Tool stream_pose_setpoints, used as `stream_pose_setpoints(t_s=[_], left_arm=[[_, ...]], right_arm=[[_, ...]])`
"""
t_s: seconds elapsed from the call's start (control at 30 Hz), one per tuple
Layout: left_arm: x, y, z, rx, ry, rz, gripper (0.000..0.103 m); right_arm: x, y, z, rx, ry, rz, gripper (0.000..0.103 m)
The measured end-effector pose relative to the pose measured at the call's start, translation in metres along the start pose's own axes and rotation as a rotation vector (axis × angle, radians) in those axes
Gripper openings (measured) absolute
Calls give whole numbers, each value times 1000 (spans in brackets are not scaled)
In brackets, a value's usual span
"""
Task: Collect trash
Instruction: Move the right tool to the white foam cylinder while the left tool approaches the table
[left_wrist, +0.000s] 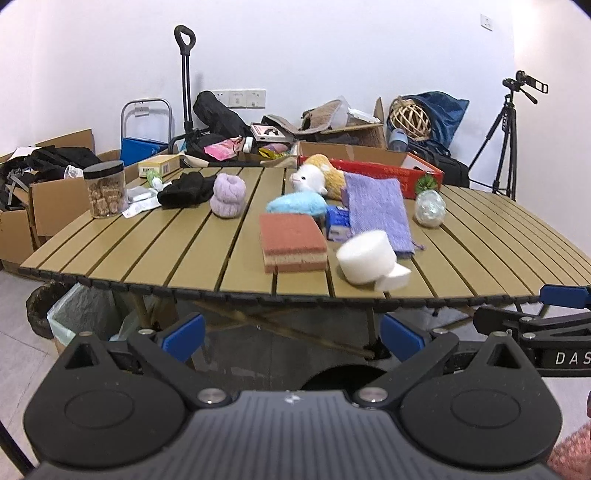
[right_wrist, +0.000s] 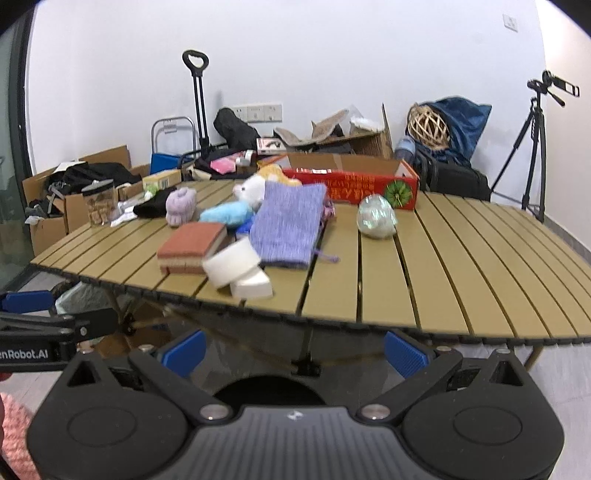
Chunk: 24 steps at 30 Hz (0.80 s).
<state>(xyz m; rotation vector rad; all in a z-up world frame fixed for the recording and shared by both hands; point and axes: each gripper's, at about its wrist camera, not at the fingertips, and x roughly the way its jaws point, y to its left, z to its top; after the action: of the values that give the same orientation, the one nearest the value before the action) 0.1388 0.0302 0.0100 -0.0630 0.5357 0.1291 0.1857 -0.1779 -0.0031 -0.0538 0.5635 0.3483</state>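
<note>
Both grippers hover in front of a slatted tan table (left_wrist: 184, 254), below its front edge. My left gripper (left_wrist: 291, 334) is open and empty. My right gripper (right_wrist: 295, 350) is open and empty. Near the table's front edge lie white foam pieces (left_wrist: 369, 260) (right_wrist: 236, 267), a red-topped sponge (left_wrist: 291, 242) (right_wrist: 192, 247) and a crumpled shiny wrapper ball (left_wrist: 429, 208) (right_wrist: 376, 216). A bin lined with a pale bag (left_wrist: 74, 314) (right_wrist: 79, 299) stands on the floor under the table's left corner.
On the table are a purple cloth (left_wrist: 378, 212), a blue plush (left_wrist: 295, 205), a white and orange plush (left_wrist: 314, 179), a purple knit ball (left_wrist: 227, 195), a black cloth (left_wrist: 184, 190), a jar (left_wrist: 105, 190) and a red box (left_wrist: 388, 171). Cardboard boxes and a tripod (left_wrist: 506, 136) stand behind.
</note>
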Motion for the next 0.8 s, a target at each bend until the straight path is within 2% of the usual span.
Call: stream_pose_setpoints(t_s=[0.43, 0.7, 0.8], left_arm=[[56, 5, 24, -47, -47, 65, 103], [83, 10, 22, -50, -37, 96, 103], [86, 15, 18, -46, -44, 119, 103]], right_arm=[[64, 1, 22, -61, -91, 43, 102], [95, 3, 27, -103, -132, 103, 101], [107, 8, 32, -96, -117, 135, 95]])
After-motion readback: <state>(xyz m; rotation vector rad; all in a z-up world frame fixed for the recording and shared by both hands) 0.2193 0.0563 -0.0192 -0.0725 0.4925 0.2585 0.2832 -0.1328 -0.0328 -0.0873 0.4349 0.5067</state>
